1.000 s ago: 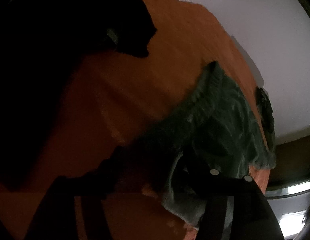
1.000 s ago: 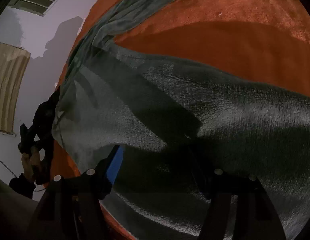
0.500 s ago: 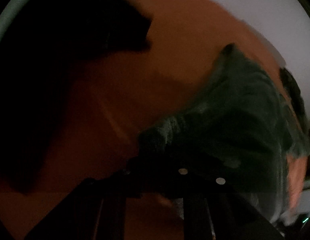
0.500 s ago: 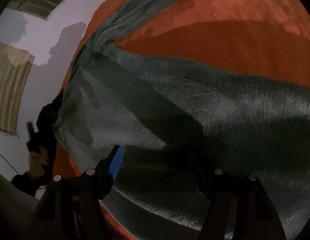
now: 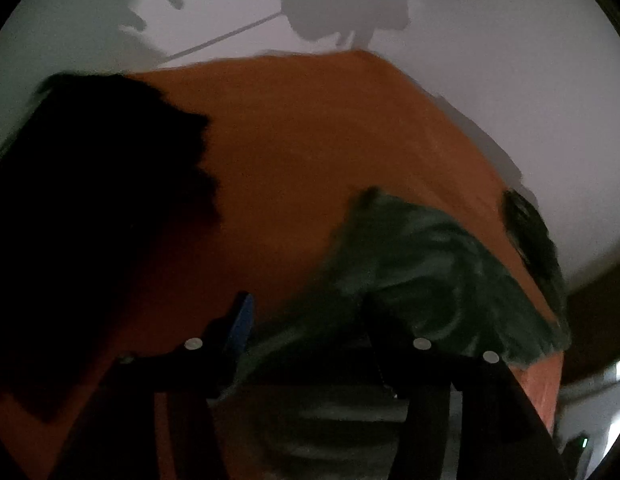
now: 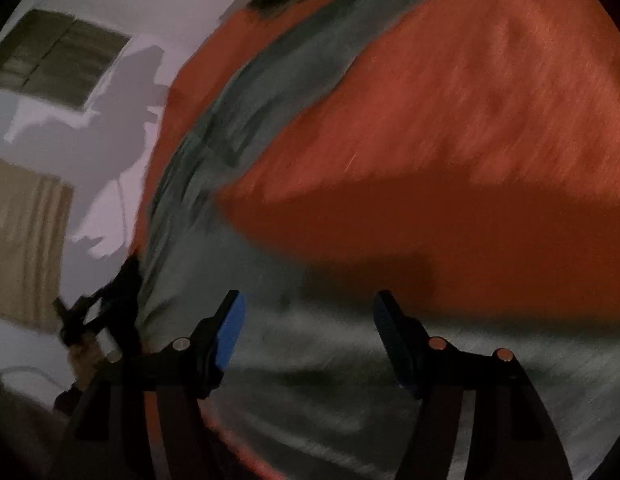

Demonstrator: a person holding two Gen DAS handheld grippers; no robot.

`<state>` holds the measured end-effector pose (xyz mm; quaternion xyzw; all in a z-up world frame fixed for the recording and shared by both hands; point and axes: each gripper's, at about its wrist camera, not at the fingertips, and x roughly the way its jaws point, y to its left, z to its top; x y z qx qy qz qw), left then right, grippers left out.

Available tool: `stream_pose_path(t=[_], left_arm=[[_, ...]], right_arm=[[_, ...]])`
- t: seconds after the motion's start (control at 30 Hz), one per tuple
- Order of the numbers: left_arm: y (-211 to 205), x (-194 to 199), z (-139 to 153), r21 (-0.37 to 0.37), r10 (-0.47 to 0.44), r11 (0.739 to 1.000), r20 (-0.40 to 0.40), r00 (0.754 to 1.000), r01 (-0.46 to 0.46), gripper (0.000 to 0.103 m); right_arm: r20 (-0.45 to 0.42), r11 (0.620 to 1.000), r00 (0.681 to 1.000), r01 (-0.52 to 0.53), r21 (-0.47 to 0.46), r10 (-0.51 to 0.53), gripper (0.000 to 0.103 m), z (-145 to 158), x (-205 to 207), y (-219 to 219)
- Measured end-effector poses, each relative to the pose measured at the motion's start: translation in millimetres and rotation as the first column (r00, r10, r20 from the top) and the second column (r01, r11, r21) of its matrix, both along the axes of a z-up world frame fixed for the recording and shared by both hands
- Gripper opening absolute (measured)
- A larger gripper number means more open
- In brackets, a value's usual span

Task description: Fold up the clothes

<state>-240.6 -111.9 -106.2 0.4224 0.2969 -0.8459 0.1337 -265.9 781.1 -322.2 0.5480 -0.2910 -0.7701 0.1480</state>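
You are between grips — your left gripper [image 5: 305,320] is opening with the garment [image 5: 426,276] under it, nothing pinched; your right gripper [image 6: 307,328] stands spread over the cloth at 6 o'clock; next choose an edge on the blanket [image 6: 450,152].

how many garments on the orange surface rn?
2 that I can make out. A grey-green garment lies spread under both grippers; a black garment sits at the left of the left wrist view. Frames are dark and blurred, so more may be hidden.
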Motion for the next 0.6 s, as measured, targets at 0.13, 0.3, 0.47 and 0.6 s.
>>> stream_pose_path(t=[0.13, 0.3, 0.47, 0.6], left_arm=[[8.6, -65.9, -12.5, -0.026, -0.122, 0.992, 0.075, 0.99, 0.124, 0.058], [0.9, -131.4, -31.8, -0.013, -0.149, 0.988, 0.139, 0.979, 0.152, 0.059], [-12.3, -174.5, -58.2, -0.015, -0.113, 0.993, 0.186, 0.976, 0.118, 0.06], [-8.9, -194.8, -71.2, 0.051, -0.158, 0.987, 0.139, 0.978, 0.152, 0.061]], right_arm=[[0.029, 0.997, 0.998, 0.063, 0.054, -0.064, 0.066, 14.4, -45.0, 37.6], [0.082, 0.992, 0.99, 0.109, 0.057, -0.114, 0.066, 23.2, -78.0, 60.9], [0.044, 0.993, 0.992, 0.116, 0.001, -0.116, 0.066, 18.3, -67.7, 56.4], [0.081, 0.995, 0.993, 0.089, -0.034, -0.086, 0.066, -2.8, -62.1, 45.8]])
